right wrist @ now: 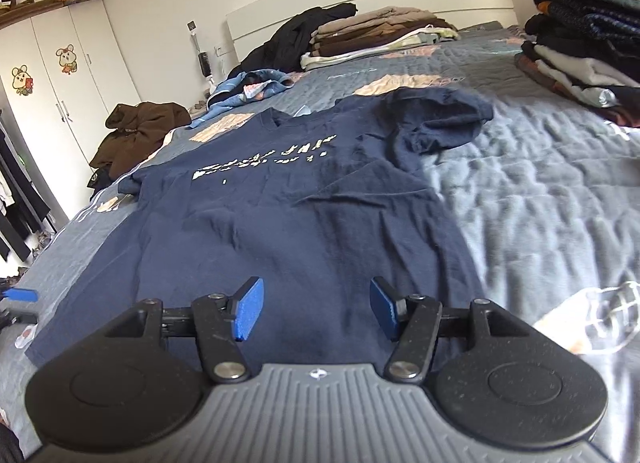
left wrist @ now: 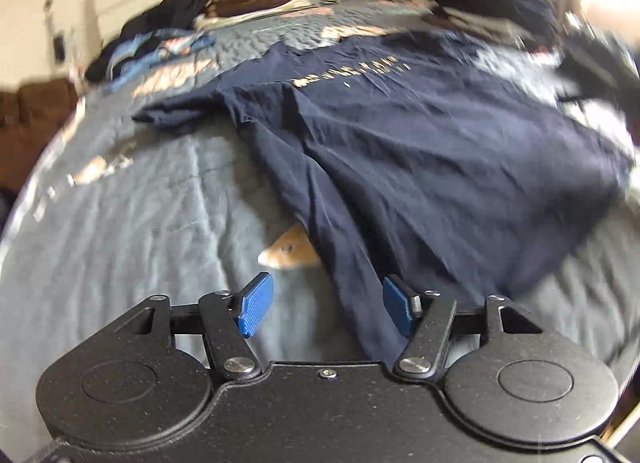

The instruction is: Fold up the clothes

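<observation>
A navy T-shirt (right wrist: 280, 203) with pale lettering on its chest lies spread face up on the grey-blue quilt (right wrist: 540, 203), collar toward the headboard. One sleeve is bunched at the far right. My right gripper (right wrist: 316, 309) hovers open over the shirt's near hem, with nothing between its blue pads. In the blurred left wrist view the T-shirt (left wrist: 400, 143) runs in folds down to my left gripper (left wrist: 326, 305). That gripper is open, and a fold of the hem lies loosely beside its right pad (left wrist: 396, 303). A blue pad of the left gripper (right wrist: 20, 295) shows at the left edge.
Folded clothes are stacked near the headboard (right wrist: 372, 35) and along the bed's right side (right wrist: 580, 55). A light blue garment (right wrist: 248, 87) and a brown one (right wrist: 140, 131) lie at the bed's left edge. A white wardrobe (right wrist: 60, 75) stands to the left.
</observation>
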The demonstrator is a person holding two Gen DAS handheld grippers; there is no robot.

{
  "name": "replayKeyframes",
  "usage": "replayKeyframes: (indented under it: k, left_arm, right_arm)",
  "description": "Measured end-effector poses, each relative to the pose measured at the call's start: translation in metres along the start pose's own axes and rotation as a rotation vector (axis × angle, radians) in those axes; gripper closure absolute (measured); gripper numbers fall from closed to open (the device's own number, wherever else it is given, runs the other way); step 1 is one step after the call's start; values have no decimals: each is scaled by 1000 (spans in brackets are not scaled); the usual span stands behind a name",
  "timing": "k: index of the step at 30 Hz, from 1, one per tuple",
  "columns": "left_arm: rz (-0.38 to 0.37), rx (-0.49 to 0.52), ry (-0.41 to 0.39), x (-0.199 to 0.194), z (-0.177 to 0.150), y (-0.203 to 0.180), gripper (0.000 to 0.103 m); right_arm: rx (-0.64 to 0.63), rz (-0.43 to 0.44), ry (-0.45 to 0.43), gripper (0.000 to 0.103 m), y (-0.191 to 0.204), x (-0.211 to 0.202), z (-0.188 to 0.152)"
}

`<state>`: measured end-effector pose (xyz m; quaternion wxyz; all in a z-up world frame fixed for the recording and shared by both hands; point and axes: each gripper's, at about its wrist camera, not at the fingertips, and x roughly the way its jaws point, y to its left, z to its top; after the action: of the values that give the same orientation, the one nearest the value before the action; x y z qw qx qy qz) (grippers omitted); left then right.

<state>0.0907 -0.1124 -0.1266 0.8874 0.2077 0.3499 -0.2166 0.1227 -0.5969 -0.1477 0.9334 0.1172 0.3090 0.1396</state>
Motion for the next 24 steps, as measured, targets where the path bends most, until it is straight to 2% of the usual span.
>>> replayKeyframes:
  k: [2,4,9,12,14,16,18,20,24]
  left_arm:
    - [43,97,-18,-6,-8,-24,40]
    - [66,145,-43,-5,-15,-45,40]
    - [49,87,-86,8,-22,-71,40]
    - [107,51,-113,15,-22,-82,40]
    - [162,52,-117,23,-23,-90,49]
    - [218,56,-116,21,-24,-90,84]
    - [277,44,-125,15,-27,-86,96]
    - [318,12,-139,4,-32,-76,96]
    - [355,45,-121,1,-38,-76,92]
  right_arm:
    - [-9,-10,-4,44,-2,-9,-3]
    - [-13,-20,-7,44,-1,-16,-5]
    - [-26,-3,-20,43,10,-28,-11]
    - [-37,8,-25,43,17,-36,-17]
    - [-41,9,-21,42,21,-39,-21]
    - [-49,6,-15,42,23,-43,-25]
    - [-72,-9,-2,42,24,-45,-30]
    - [-110,-49,18,42,24,-47,-36]
    - [-226,-109,58,42,18,-59,-50]
